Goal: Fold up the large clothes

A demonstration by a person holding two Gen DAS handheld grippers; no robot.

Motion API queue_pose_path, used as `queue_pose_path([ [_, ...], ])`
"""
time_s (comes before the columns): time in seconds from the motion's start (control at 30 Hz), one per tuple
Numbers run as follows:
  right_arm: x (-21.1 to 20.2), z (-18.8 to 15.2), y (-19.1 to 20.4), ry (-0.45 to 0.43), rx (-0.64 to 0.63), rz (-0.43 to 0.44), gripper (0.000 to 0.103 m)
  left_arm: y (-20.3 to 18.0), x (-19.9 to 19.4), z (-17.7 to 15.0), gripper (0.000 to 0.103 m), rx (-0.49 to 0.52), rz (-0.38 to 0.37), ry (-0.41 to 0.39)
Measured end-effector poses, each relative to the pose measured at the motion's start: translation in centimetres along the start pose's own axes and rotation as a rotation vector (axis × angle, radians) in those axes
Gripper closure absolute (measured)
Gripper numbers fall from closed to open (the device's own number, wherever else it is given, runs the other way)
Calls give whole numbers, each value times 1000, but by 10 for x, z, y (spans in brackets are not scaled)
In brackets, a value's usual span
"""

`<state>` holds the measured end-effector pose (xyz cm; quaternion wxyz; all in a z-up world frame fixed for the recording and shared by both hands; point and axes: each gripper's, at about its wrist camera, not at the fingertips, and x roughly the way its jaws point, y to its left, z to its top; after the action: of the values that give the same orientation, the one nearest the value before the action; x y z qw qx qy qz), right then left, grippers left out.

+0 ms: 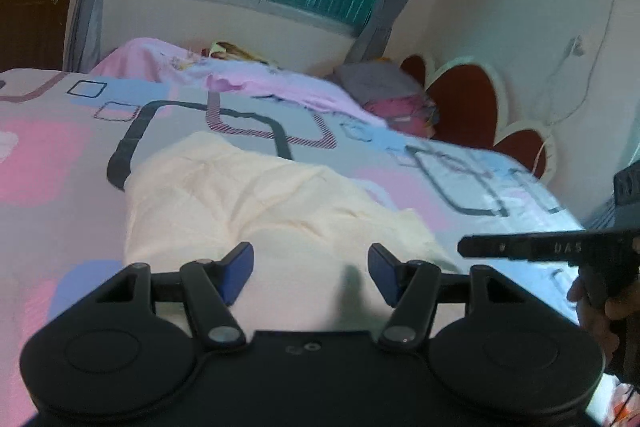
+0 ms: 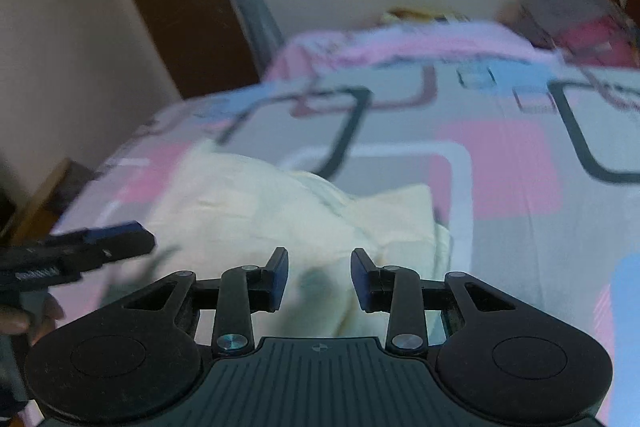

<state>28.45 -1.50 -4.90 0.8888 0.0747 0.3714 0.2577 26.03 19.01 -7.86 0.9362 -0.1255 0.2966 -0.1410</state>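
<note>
Bedroom; bed point(image 1: 60, 155) with patterned sheet. Left claw point(image 1: 311, 269) released, empty, over the cream garment point(image 1: 248, 203), which lies bunched at the near edge; right claw point(image 2: 319, 277) likewise released. Folding appears barely begun.

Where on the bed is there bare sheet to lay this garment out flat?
Bare patterned bedsheet lies left of the crumpled cream garment, and beyond it up to the pink blanket. It is crowded along the far edge: the blanket and, by the red headboard, a heap of grey and pink items.
</note>
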Motion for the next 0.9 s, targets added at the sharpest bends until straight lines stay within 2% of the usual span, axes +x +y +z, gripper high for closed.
queue_pose_path([
  [0.1,-26,-13,14,9,-43,32,68,-11,-27,-22,44,11,-1,4],
  [0.23,-37,-42,32,82,-126,47,68,-17,-51,-52,47,5,37,30],
  [0.4,-13,-72,34,177,-154,-3,68,-15,-50,-70,47,-13,44,69],
  [0.6,10,-83,26,223,-105,-18,68,-16,-37,-76,47,22,69,88],
  [0.73,4,-77,25,216,-101,-22,68,-16,-40,-76,48,10,74,85],
  [0.8,-8,-68,24,173,-89,-23,68,-15,-44,-72,48,-6,72,76],
  [0.9,-23,-48,21,76,-64,-40,68,-11,-53,-59,48,-41,75,12],
])
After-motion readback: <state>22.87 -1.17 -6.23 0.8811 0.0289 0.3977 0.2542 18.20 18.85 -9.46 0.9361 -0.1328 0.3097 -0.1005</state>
